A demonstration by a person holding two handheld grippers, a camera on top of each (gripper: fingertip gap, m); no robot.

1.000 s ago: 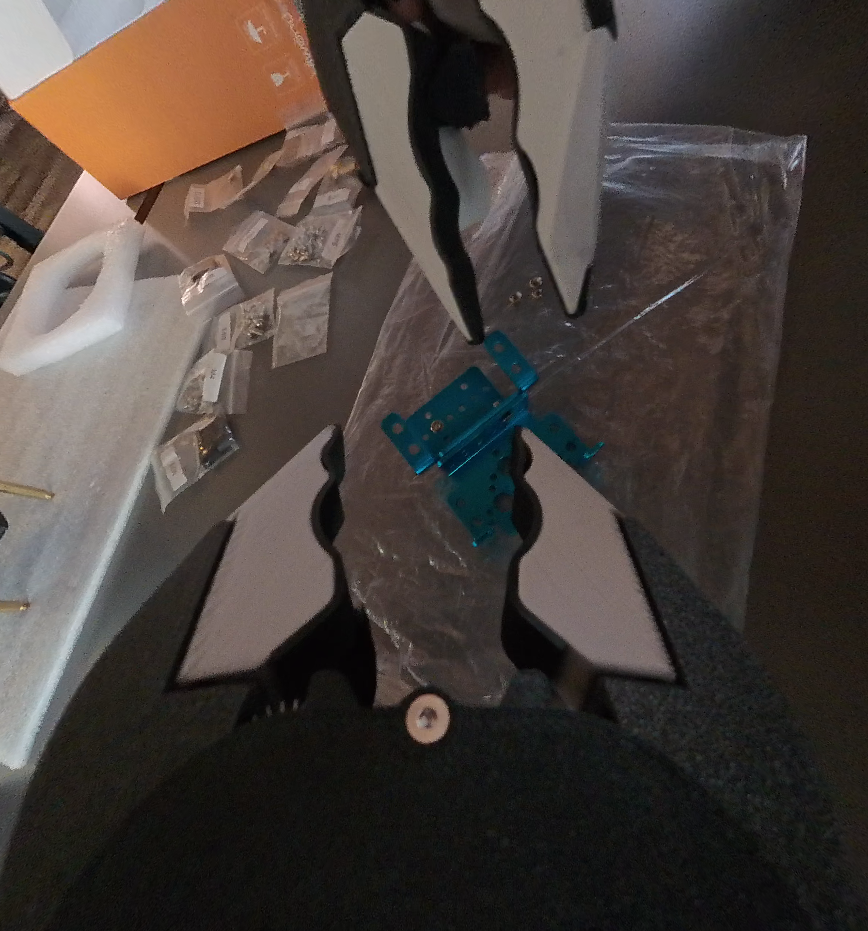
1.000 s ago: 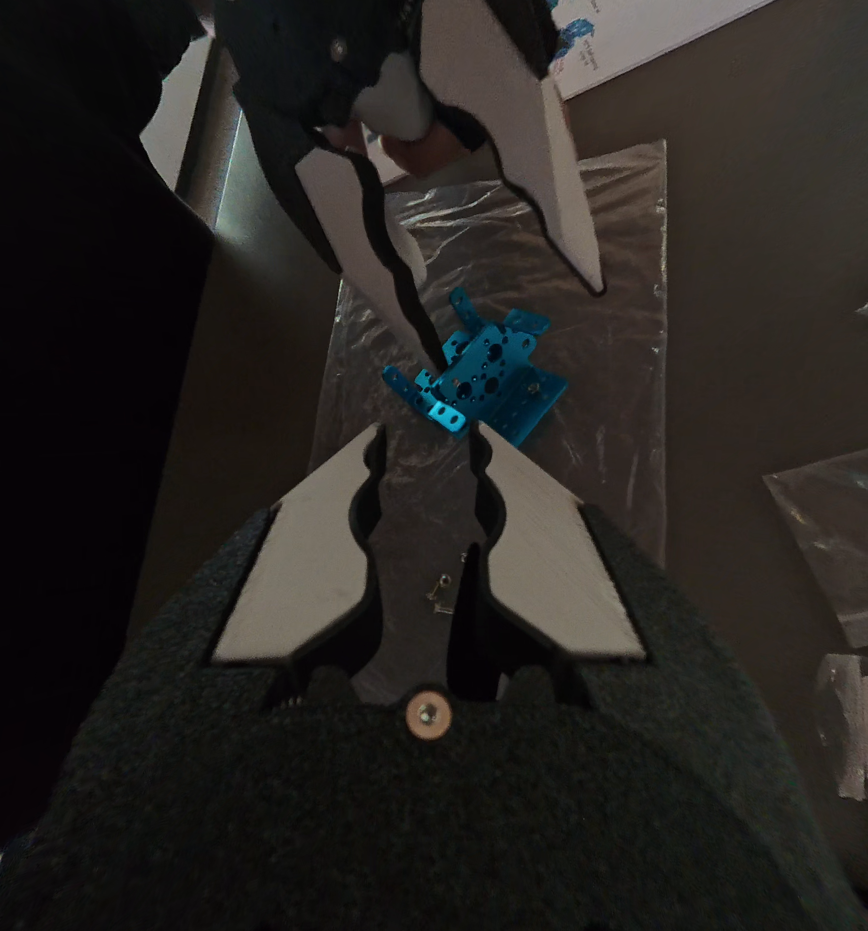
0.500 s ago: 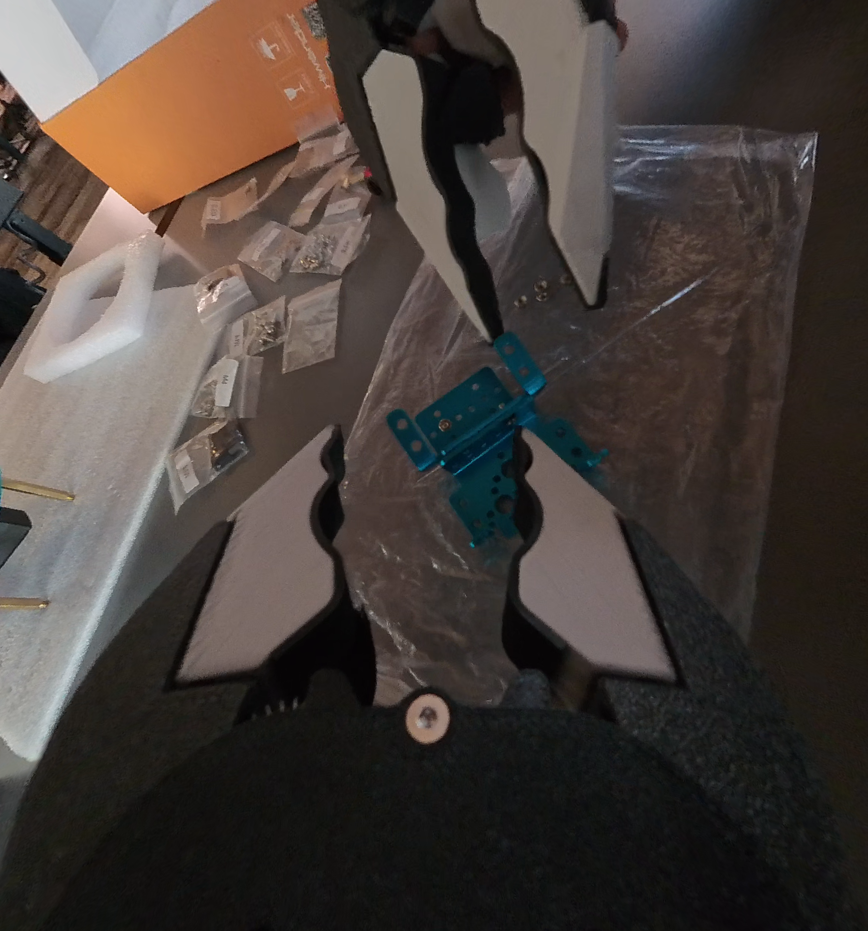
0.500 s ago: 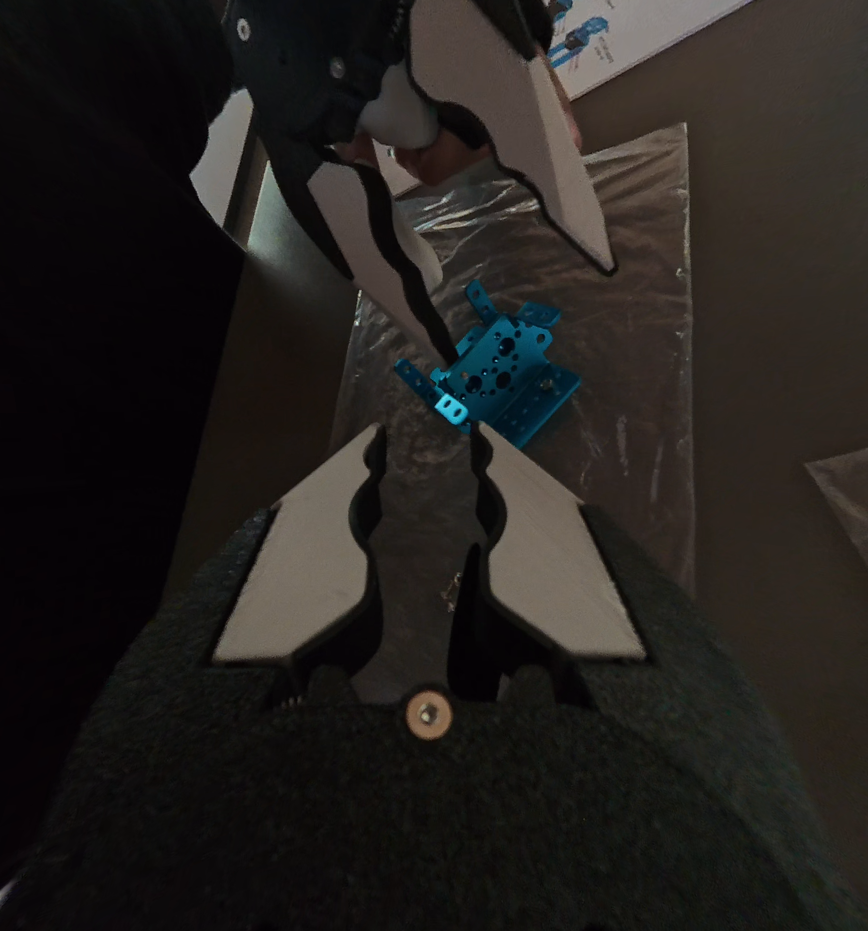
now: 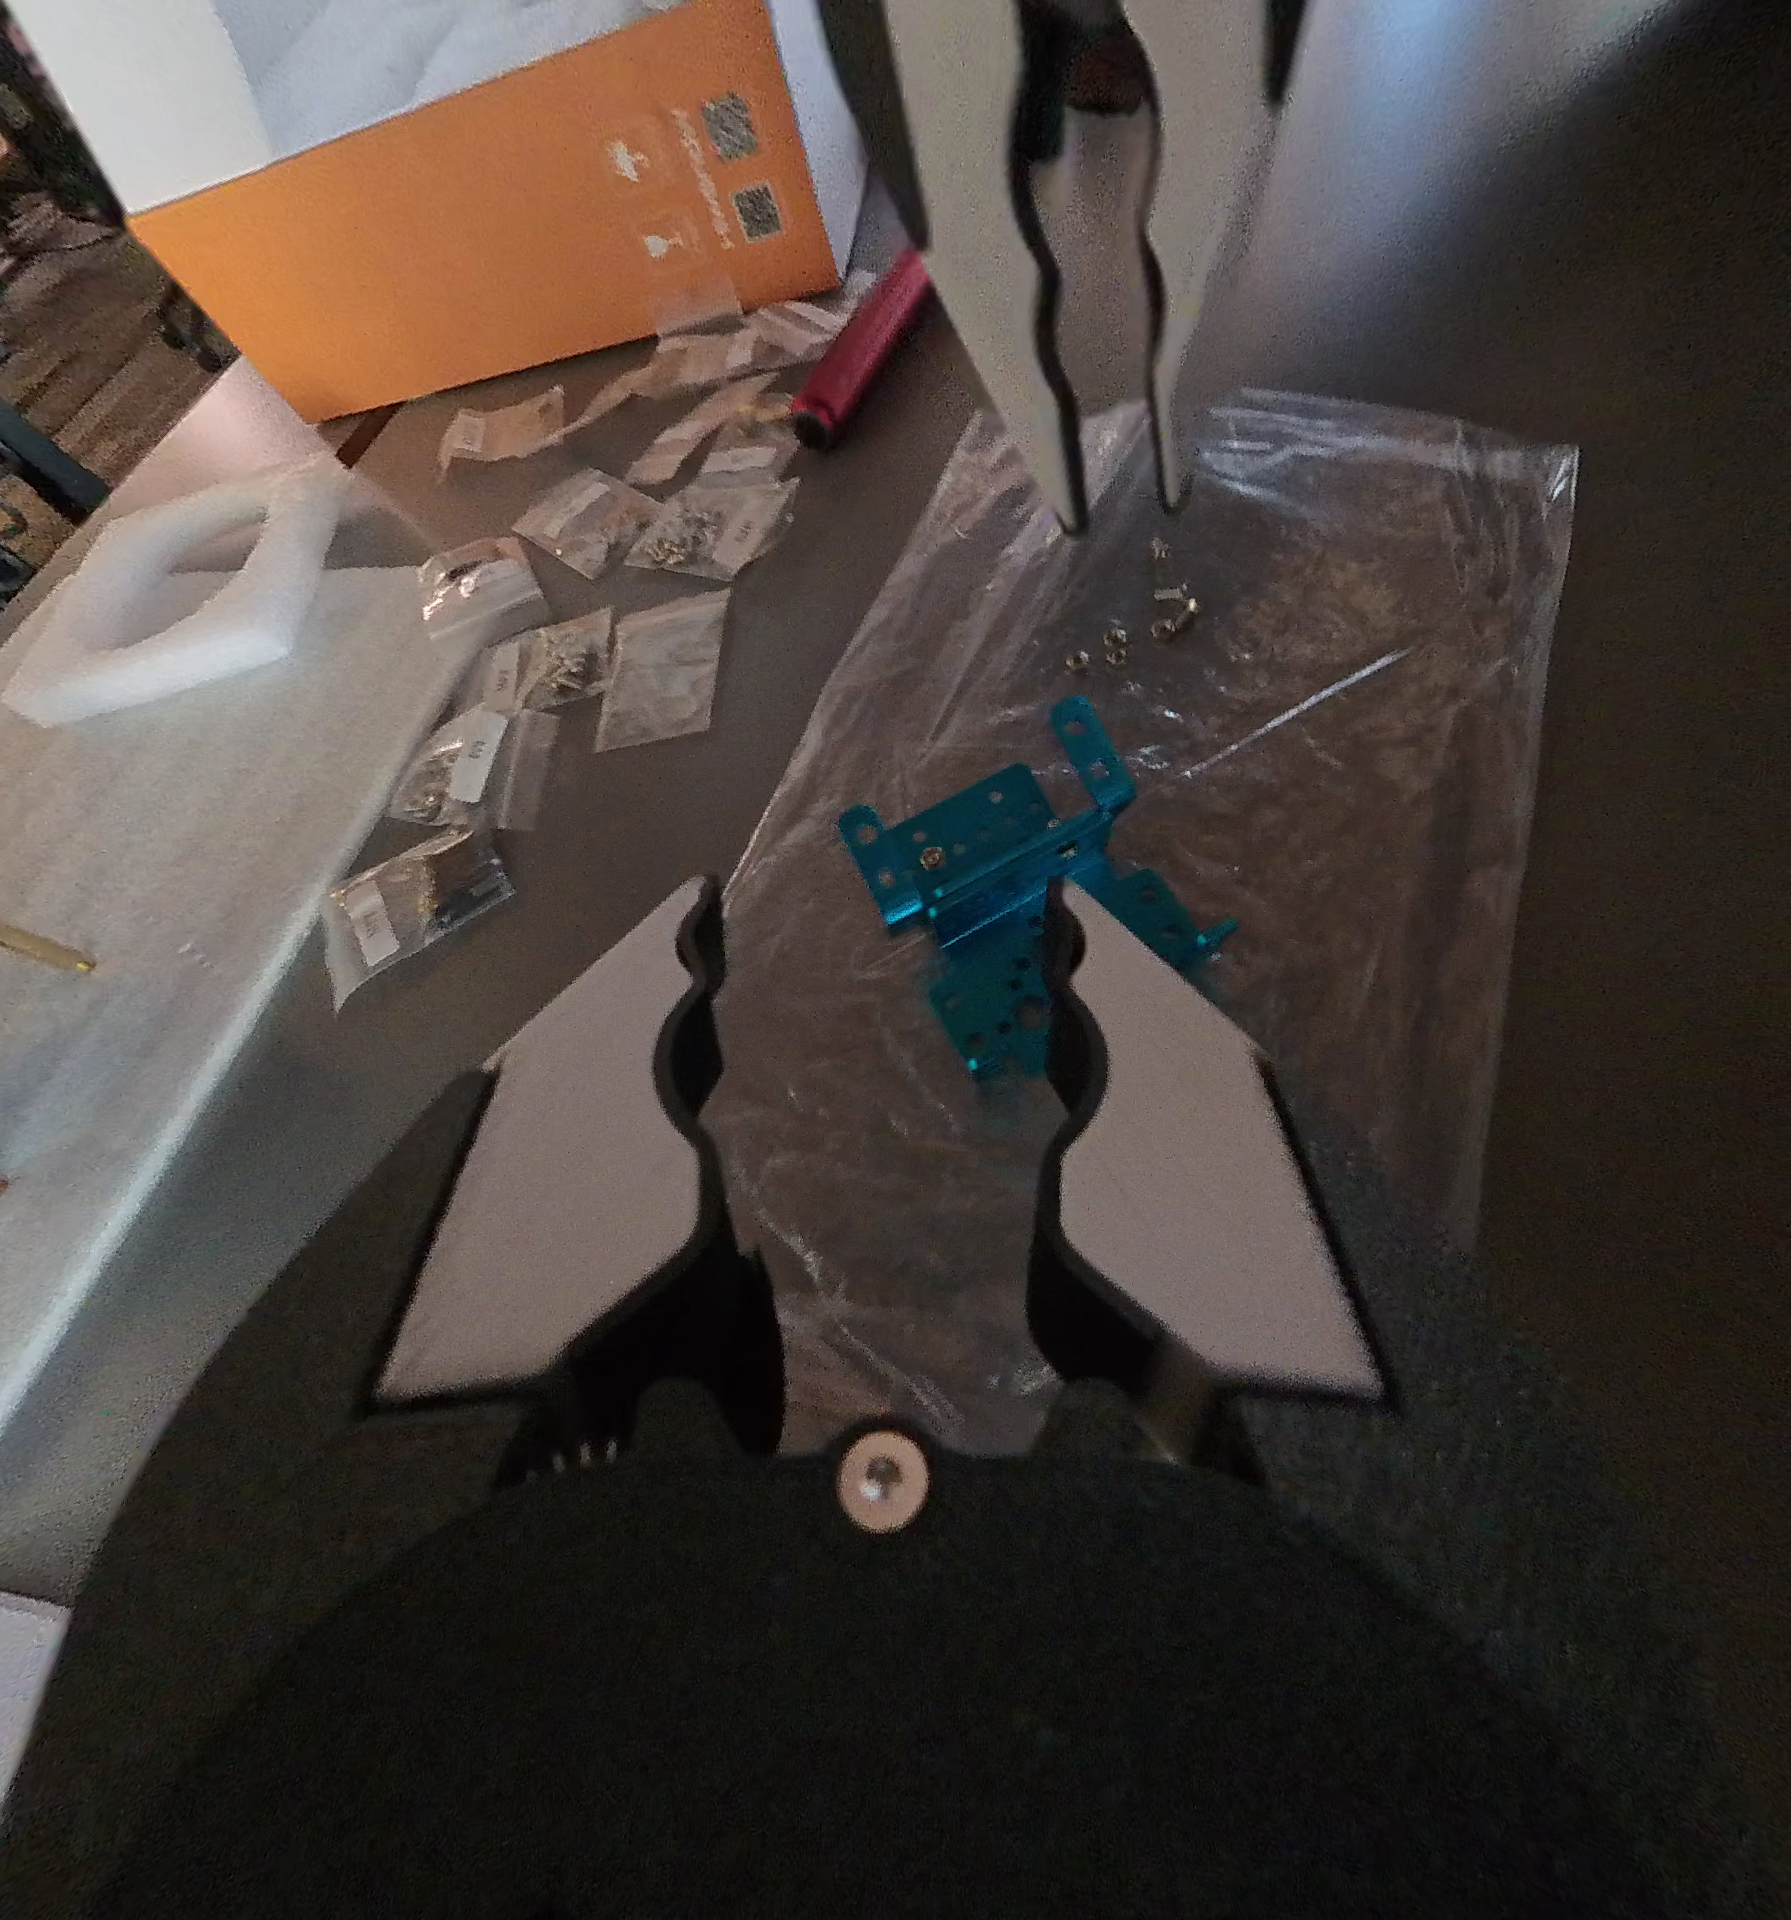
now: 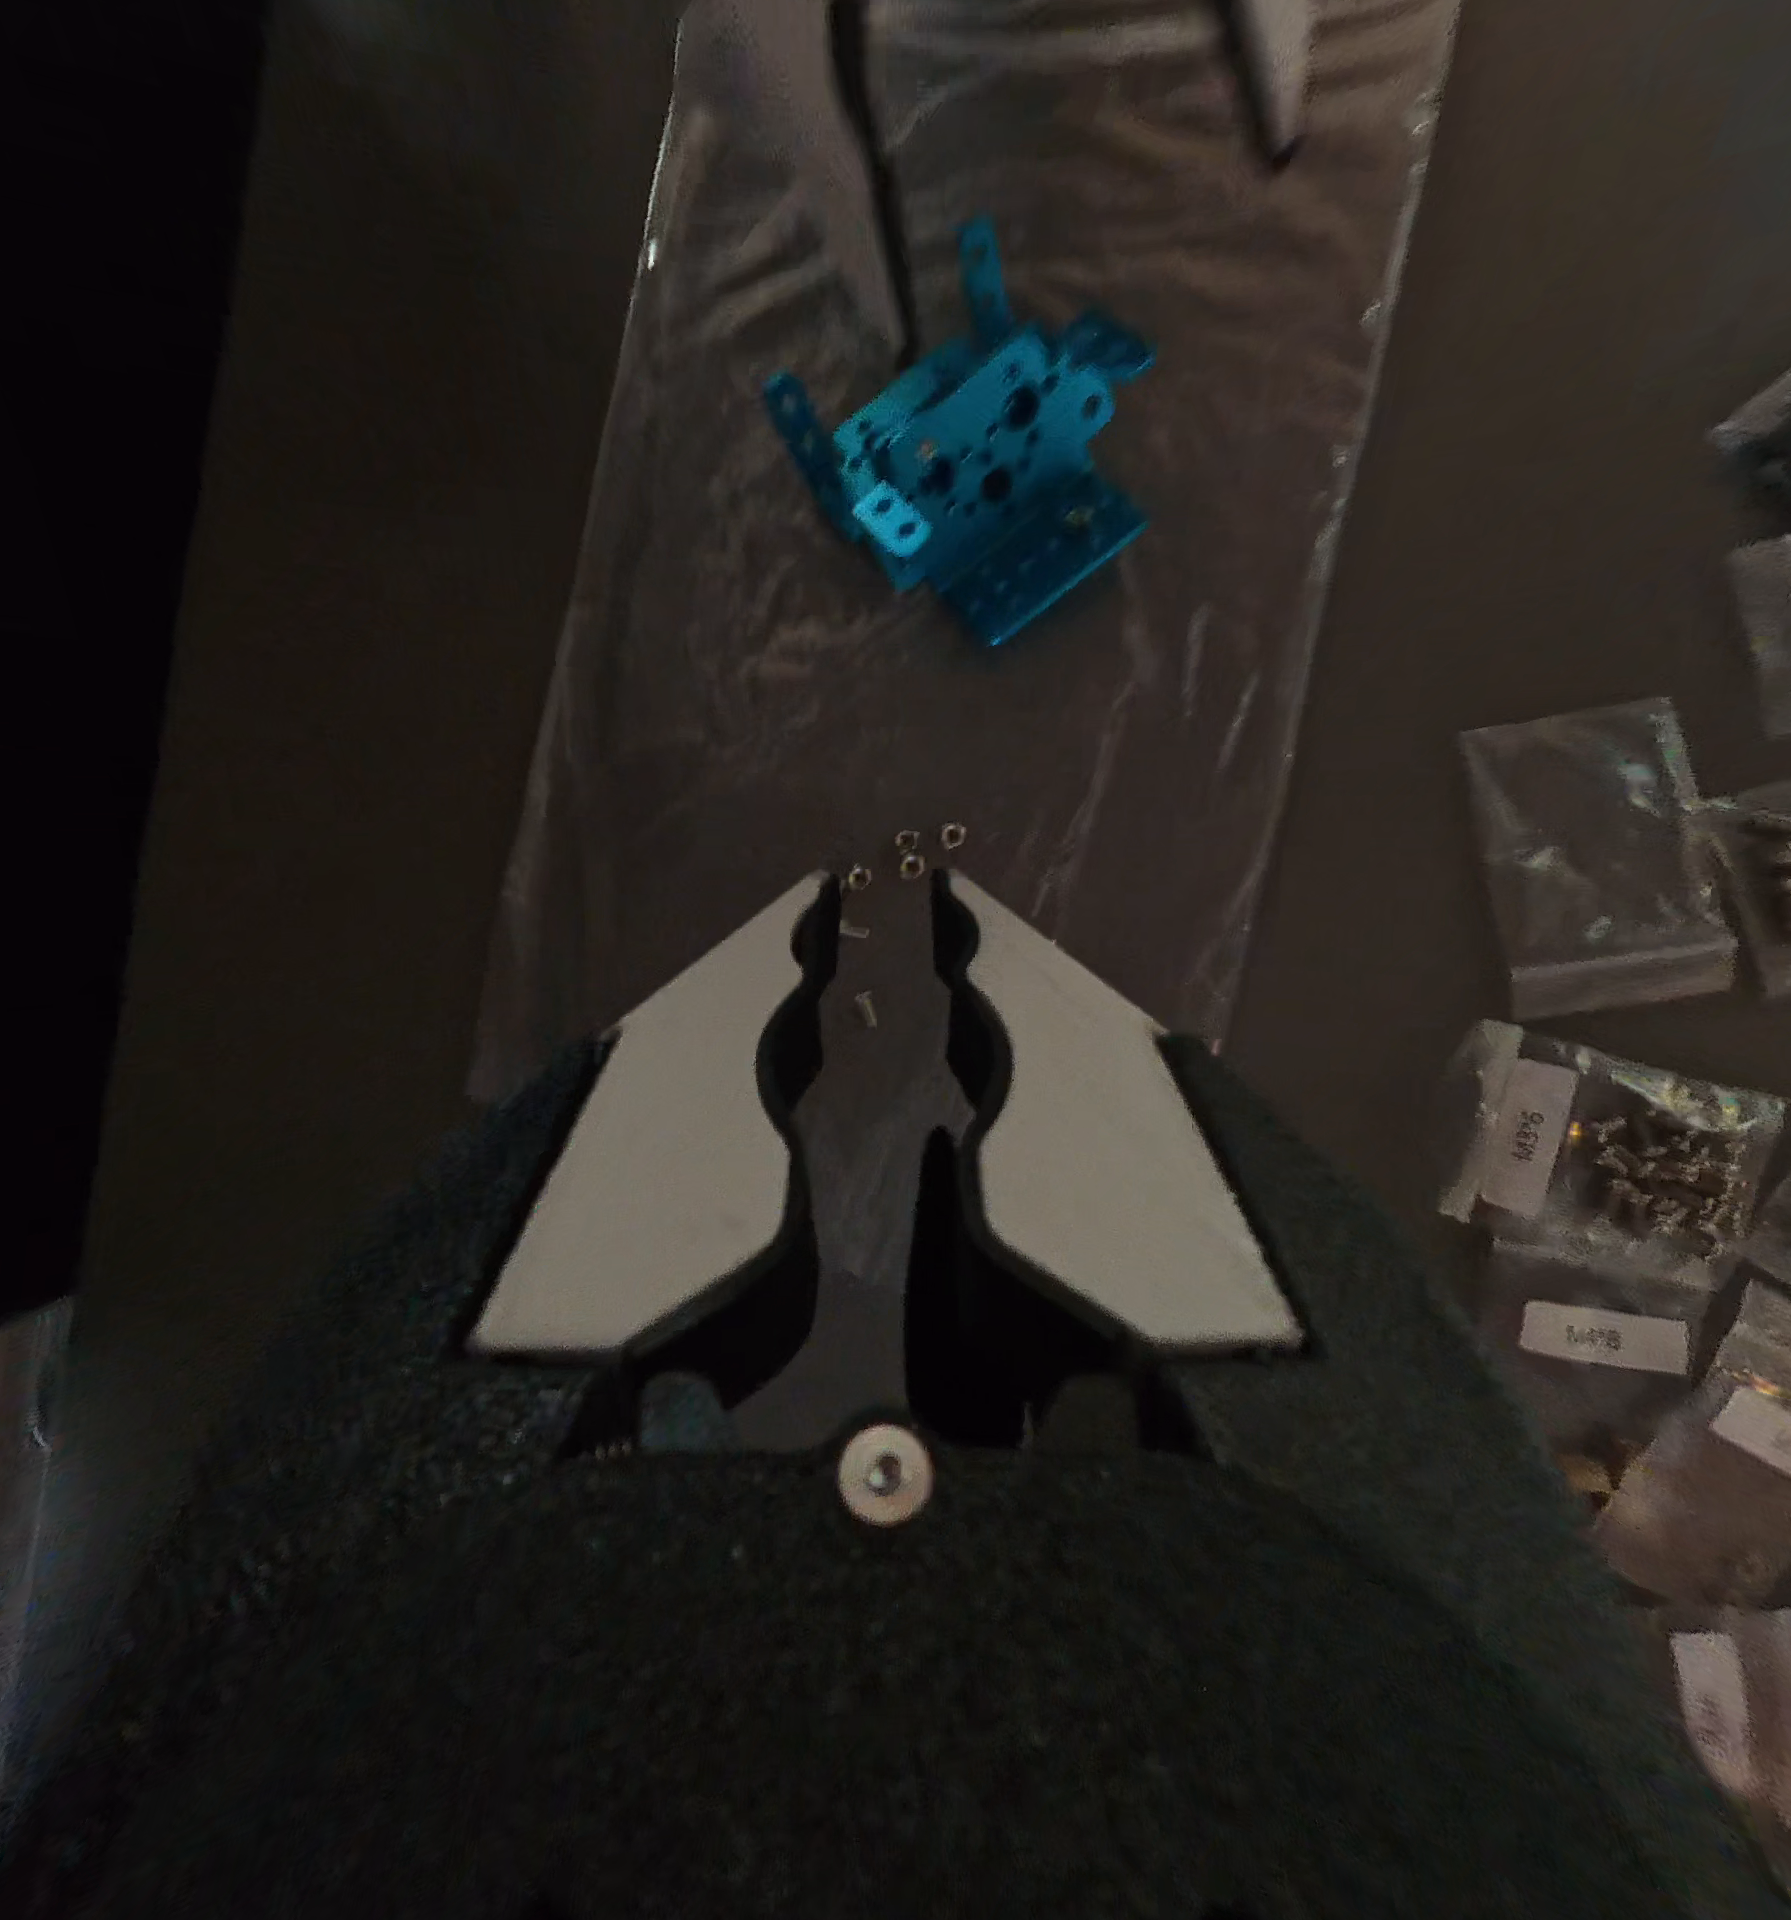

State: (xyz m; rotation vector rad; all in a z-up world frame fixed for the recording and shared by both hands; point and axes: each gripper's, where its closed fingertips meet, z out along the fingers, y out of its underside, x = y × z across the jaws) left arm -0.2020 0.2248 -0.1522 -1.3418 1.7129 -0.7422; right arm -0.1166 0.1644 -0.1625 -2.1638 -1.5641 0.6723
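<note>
The left gripper [image 5: 886, 894] is pointing downward, jaws spread wide and empty. The right gripper [image 6: 883, 878] is hanging opposite it, tips narrowly parted, gripping nothing.

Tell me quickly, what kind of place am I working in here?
Probably a kit-assembly bench at an office or workshop table. A blue perforated metal bracket assembly lies on a clear plastic sheet beside loose nuts and screws, with small labelled hardware bags and an orange box nearby.
</note>
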